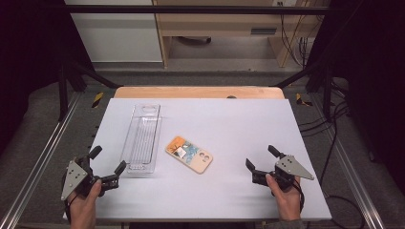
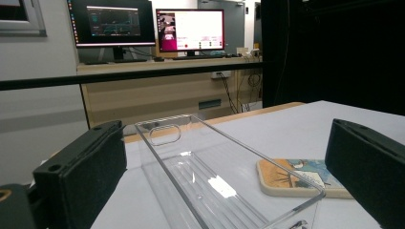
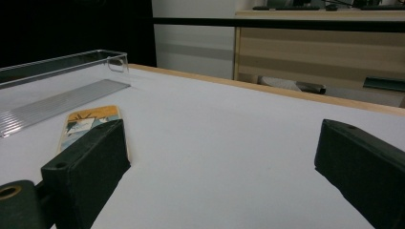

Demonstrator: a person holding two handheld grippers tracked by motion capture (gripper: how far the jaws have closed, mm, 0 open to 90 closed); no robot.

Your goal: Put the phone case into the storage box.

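Observation:
A phone case [image 1: 189, 153] with an orange and blue picture lies flat near the middle of the white table [image 1: 239, 124]. Left of it stands a long clear plastic tray [image 1: 142, 138], running front to back. My left gripper [image 1: 108, 160] rests at the front left corner, open and empty, just in front of the tray's near end. In the left gripper view the tray [image 2: 210, 176] sits between the jaws with the case [image 2: 296, 179] behind it. My right gripper [image 1: 261, 157] rests at the front right, open and empty, pointing toward the case [image 3: 86, 121].
A wooden strip [image 1: 198, 92] borders the table's far edge. Metal rails [image 1: 43, 148] run along both sides, with black frame bars and cables [image 1: 329, 124] to the right. Monitors [image 2: 191, 31] stand on a desk beyond the table.

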